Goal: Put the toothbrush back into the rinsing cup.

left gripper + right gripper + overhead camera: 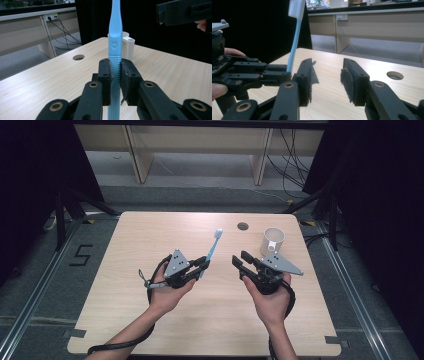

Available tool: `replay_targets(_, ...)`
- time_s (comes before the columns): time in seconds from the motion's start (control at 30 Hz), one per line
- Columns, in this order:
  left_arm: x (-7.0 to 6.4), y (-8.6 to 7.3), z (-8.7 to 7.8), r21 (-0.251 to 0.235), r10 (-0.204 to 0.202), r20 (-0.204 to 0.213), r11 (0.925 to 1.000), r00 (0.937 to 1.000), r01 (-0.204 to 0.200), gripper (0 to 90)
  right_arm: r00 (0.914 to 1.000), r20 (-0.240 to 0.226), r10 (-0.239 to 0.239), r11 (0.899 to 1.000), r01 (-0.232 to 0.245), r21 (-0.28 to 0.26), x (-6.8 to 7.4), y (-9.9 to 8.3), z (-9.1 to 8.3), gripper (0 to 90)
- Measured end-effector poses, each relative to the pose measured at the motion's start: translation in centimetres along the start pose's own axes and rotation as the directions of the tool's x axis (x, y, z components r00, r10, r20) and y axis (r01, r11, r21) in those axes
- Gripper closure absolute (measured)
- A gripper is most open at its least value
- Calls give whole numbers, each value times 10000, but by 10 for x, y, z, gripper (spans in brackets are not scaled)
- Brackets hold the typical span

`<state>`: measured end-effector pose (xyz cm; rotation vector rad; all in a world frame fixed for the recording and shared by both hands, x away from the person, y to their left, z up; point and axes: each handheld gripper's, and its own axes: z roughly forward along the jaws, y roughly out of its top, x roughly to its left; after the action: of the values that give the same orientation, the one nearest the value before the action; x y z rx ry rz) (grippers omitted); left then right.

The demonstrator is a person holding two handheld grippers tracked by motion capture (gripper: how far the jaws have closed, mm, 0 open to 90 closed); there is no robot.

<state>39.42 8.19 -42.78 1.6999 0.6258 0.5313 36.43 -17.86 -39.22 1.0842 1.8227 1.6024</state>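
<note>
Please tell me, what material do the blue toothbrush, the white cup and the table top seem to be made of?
The toothbrush looks like smooth, slightly glossy moulded plastic, with a ribbed grip between the left gripper's jaws and white bristles. The cup seems matt white plastic, possibly ceramic; its even, dull surface leaves this open. The table shows a pale wood grain, probably laminate, with a matt finish.

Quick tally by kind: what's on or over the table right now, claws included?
Toothbrush: 1, blue, clamped in the left claw
Cup: 1, white, standing on the table
Claws: 2, the right claw open and holding nothing
Total: 4
</note>
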Motion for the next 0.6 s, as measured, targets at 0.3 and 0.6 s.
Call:
replay_targets(0.3, -2, 1, 4, -39, 55, -33, 10000, 10000, -55, 786, 9999, -100, 55, 10000, -55, -30, 4, 7, 6, 608)
replay_targets(0.6, -2, 3, 6, -88, 60, -102, 9999, 9999, -61, 786, 9997, -240, 32, 10000, -33, -43, 8, 9, 11, 609)
